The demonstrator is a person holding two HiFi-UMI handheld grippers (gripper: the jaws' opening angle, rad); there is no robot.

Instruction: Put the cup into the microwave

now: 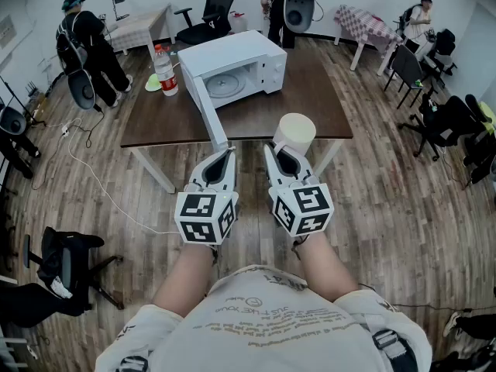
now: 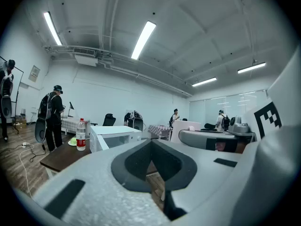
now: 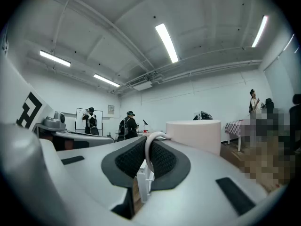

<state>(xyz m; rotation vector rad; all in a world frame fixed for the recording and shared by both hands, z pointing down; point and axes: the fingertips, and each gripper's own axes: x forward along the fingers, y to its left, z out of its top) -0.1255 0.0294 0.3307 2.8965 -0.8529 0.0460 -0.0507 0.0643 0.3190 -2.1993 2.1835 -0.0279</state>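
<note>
A cream cup (image 1: 294, 135) hangs in front of the table's near edge, held by its thin handle (image 3: 149, 149) between the jaws of my right gripper (image 1: 285, 161). In the right gripper view the cup body (image 3: 194, 133) rises just past the jaws. The white microwave (image 1: 235, 67) stands at the back middle of the brown table (image 1: 314, 103), its door (image 1: 209, 113) swung open toward me and the turntable showing. My left gripper (image 1: 220, 165) is shut and holds nothing, level with the right one; in its own view the microwave (image 2: 114, 136) sits ahead.
A water bottle with a red label (image 1: 164, 71) and a green item (image 1: 152, 83) stand left of the microwave. People stand at the far left (image 1: 87, 42) and back (image 1: 280, 6). Office chairs (image 1: 431, 122) line the right side, another chair (image 1: 68, 262) sits at my left.
</note>
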